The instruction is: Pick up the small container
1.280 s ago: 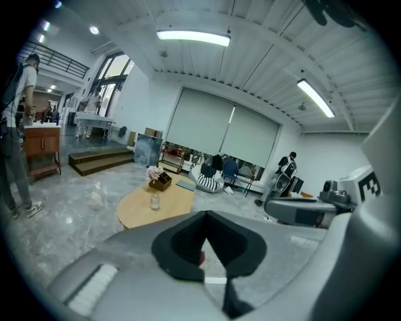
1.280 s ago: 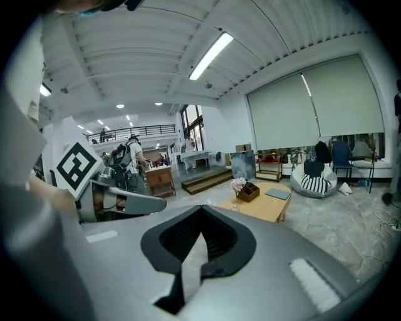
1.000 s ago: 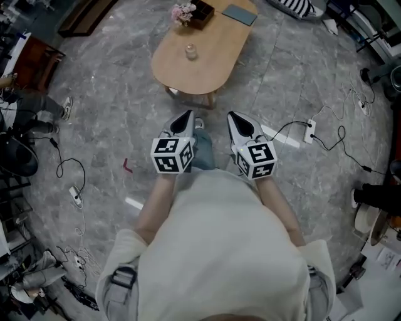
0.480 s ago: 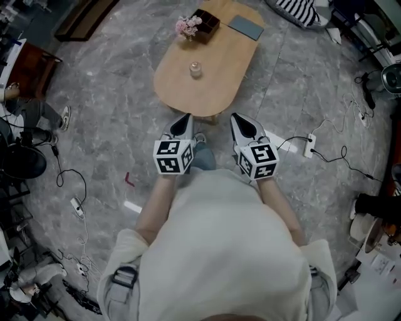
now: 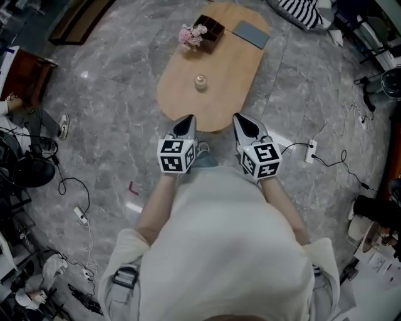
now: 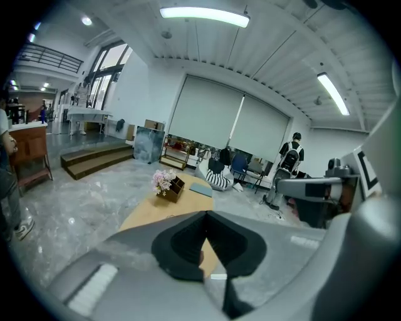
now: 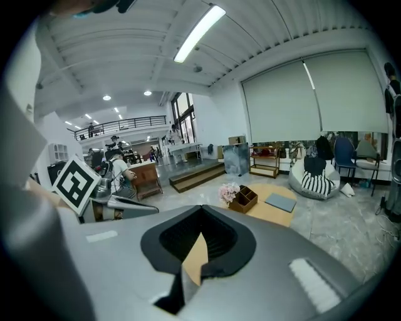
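Observation:
The small glass container [image 5: 200, 81] stands upright near the middle of an oval wooden table [image 5: 220, 106]. My left gripper [image 5: 188, 119] and right gripper [image 5: 240, 117] are side by side in front of my body. Their tips hang over the table's near edge, short of the container. Both are shut with nothing held. In the left gripper view the left gripper [image 6: 205, 214] points along the table [image 6: 145, 214]. The right gripper [image 7: 200, 210] does the same in its own view. The container does not show in either gripper view.
At the table's far end are pink flowers [image 5: 193, 36] by a wooden box [image 5: 210, 29] and a grey pad [image 5: 252, 34]. A power strip [image 5: 309, 150] with cables lies on the stone floor at right. A striped cushion [image 5: 301, 7] sits beyond the table.
The table and the container have come closer, sliding down in the head view until the table's near edge sits under the gripper tips. Both grippers stay shut in front of my body.

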